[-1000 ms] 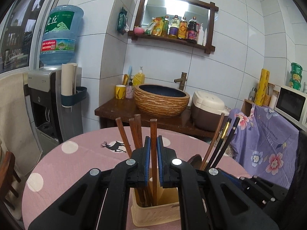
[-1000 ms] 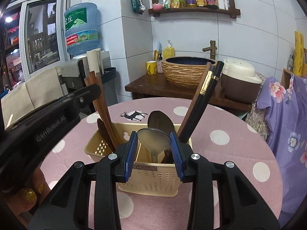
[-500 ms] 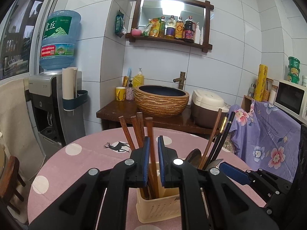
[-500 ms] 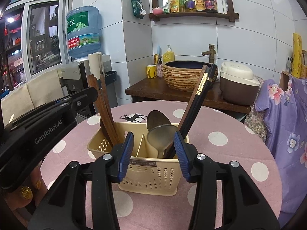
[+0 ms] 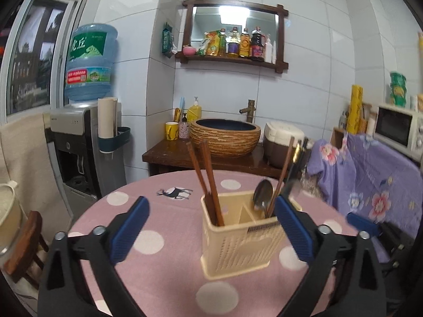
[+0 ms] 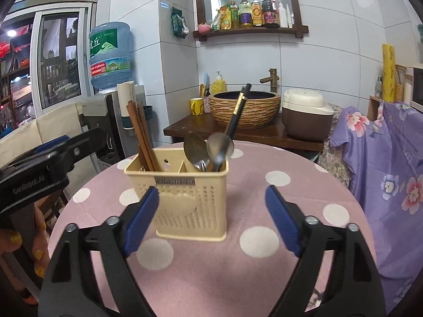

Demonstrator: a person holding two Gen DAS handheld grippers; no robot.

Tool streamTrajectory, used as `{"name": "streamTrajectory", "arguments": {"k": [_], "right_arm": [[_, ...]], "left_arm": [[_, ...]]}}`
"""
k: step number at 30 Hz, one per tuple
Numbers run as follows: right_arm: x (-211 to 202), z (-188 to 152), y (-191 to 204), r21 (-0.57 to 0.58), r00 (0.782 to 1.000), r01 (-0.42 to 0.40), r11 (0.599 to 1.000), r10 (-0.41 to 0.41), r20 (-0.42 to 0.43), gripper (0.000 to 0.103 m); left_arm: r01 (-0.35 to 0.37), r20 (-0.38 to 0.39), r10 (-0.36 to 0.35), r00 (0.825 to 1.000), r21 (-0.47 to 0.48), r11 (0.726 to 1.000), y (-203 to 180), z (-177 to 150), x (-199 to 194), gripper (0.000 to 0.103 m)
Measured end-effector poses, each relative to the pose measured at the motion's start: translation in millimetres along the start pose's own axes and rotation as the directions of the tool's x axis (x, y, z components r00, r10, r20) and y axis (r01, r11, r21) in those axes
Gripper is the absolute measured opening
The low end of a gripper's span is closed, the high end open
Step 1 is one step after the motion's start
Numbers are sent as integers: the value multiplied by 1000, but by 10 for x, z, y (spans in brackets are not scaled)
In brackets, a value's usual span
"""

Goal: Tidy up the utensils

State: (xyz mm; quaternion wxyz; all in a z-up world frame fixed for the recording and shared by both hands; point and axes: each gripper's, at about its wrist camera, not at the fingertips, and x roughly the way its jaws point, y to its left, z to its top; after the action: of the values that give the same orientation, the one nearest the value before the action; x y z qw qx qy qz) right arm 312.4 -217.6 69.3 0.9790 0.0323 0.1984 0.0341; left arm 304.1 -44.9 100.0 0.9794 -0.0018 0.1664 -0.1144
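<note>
A cream plastic utensil holder [image 5: 238, 240] stands upright on the pink dotted table [image 5: 164, 264]; it also shows in the right wrist view [image 6: 190, 200]. Brown wooden chopsticks [image 5: 207, 179] stand in its left compartment [image 6: 141, 137]. Two metal spoons [image 6: 208, 149] and dark chopsticks [image 6: 236, 111] stand in its right compartment. My left gripper [image 5: 211, 232] is open and empty, pulled back in front of the holder. My right gripper [image 6: 212, 219] is open and empty, back from the holder too. The left gripper's body [image 6: 39, 171] shows at the left of the right wrist view.
A wooden counter [image 6: 238, 134] with a woven basin [image 6: 244, 108] and a rice cooker [image 6: 306, 116] stands behind the table. A water dispenser [image 5: 82, 142] is at the left. A purple floral cloth [image 6: 383, 158] covers furniture on the right. A chair [image 5: 23, 245] stands at the table's left.
Both grippers opened and drew back from the holder. The left one let go of a wooden chopstick, the right one of a spoon; both now rest in the holder.
</note>
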Motion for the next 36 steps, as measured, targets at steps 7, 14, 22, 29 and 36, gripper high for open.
{"name": "streamTrajectory", "arguments": {"k": [7,14,22,29,36], "right_arm": [[-732,-670,102,-12,998,35,999,-34,52,95],[-1397,-1260,202,-23,996,53,998,-52,71,97],[-2111,-1753,315,-23,988,104,994,-101,116,97],[-2602,-2000,415,-38,978,138,990,-130,163,97],[-2847,-2024,489,-50,970,143,988,-130,203,97]], "left_arm": [[-51,97,45,994,52,997,-22,-521,-829,98],[-25,64,26,998,-2,1000,-65,-1153,-1487,98],[-90,40,91,995,-18,996,-195,-1633,-2038,98],[-120,41,122,992,-36,992,-276,-1836,-2436,98],[-120,51,124,991,-72,990,-234,-1905,-2609,98]]}}
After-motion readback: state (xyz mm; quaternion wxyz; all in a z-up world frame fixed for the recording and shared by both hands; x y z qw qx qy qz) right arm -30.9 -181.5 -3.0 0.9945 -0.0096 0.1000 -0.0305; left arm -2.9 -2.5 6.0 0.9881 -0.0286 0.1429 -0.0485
